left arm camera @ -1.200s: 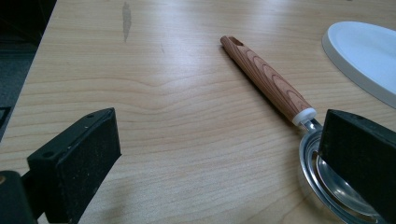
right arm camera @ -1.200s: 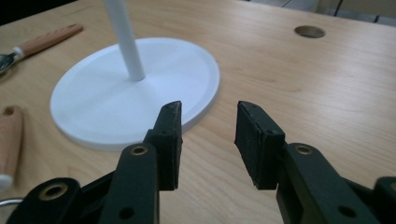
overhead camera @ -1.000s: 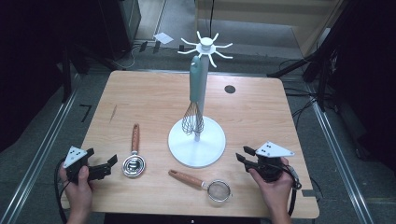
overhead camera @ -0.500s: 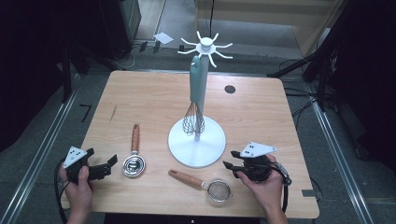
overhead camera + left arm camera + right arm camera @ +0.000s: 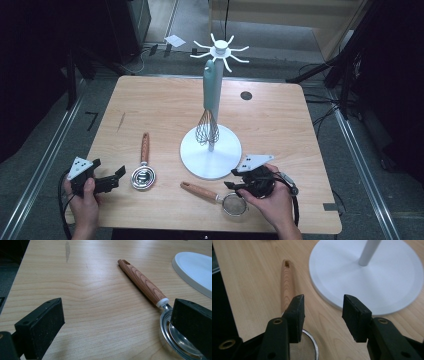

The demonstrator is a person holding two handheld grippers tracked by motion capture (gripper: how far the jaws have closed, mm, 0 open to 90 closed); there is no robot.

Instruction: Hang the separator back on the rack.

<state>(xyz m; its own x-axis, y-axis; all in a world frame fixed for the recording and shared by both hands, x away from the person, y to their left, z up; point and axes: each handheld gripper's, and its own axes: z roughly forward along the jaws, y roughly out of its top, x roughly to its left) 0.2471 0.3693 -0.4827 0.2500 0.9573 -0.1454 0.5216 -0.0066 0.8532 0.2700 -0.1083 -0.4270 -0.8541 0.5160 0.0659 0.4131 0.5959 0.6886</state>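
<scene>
**Right gripper hangs over the strainer, jaws apart**

The right gripper (image 5: pixel 239 184) has its two black jaws standing apart with nothing between the pads (image 5: pixel 297 312); they have just been opening a little wider, and the gap holds only bare wood. Directly beneath the pad on the left of the right gripper view sits the mesh bowl of the strainer (image 5: pixel 303 347), its rim showing just below the jaw. From there the wooden handle (image 5: pixel 286 285) runs away from the fingers, along the direction the jaws point and a shade to the left of them. In the high view the strainer (image 5: pixel 220 197) lies near the front edge, bowl toward the right hand, handle angling up and left toward the stand's white base (image 5: pixel 200 159). So the right hand is plainly the nearer one. The left gripper (image 5: pixel 112 179), jaws wide and empty, sits by the other utensil, a wood-handled spoon (image 5: pixel 143 167), well apart from the strainer. A grip on the handle looks to need a shift leftward and forward.
</scene>
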